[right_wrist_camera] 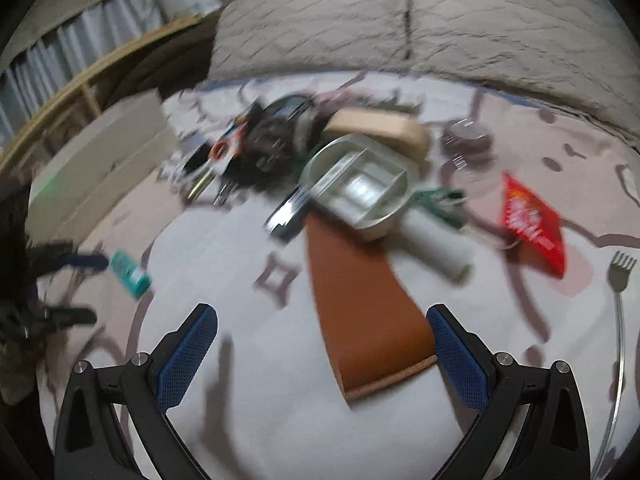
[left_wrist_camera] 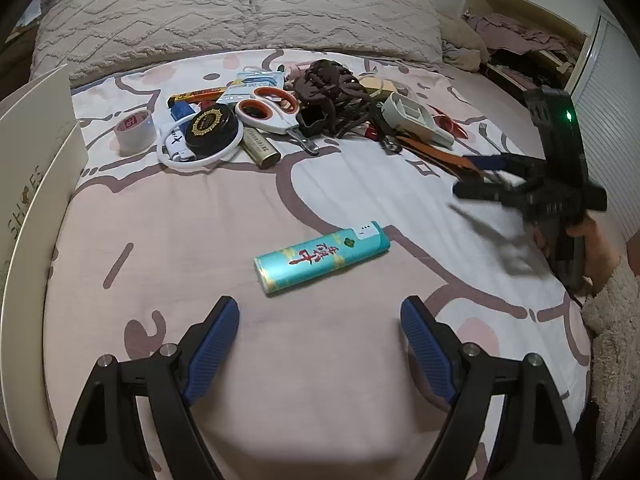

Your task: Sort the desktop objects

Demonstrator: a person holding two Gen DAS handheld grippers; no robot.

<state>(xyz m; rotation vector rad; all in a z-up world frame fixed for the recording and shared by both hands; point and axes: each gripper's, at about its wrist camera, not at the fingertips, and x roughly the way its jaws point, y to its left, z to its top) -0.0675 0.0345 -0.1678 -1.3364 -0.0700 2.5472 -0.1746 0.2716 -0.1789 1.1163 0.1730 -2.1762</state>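
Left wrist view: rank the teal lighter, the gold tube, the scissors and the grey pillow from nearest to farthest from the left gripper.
From the left gripper:
1. Teal lighter, alone on the sheet just ahead of the open fingers.
2. Gold tube, at the pile's near edge, left of centre.
3. Scissors, orange-and-white handles, deeper in the pile.
4. Grey pillow, across the head of the bed.

1 lighter [left_wrist_camera: 322, 261], 1 scissors [left_wrist_camera: 269, 113], 1 fork [right_wrist_camera: 619, 280] (pile uncounted).
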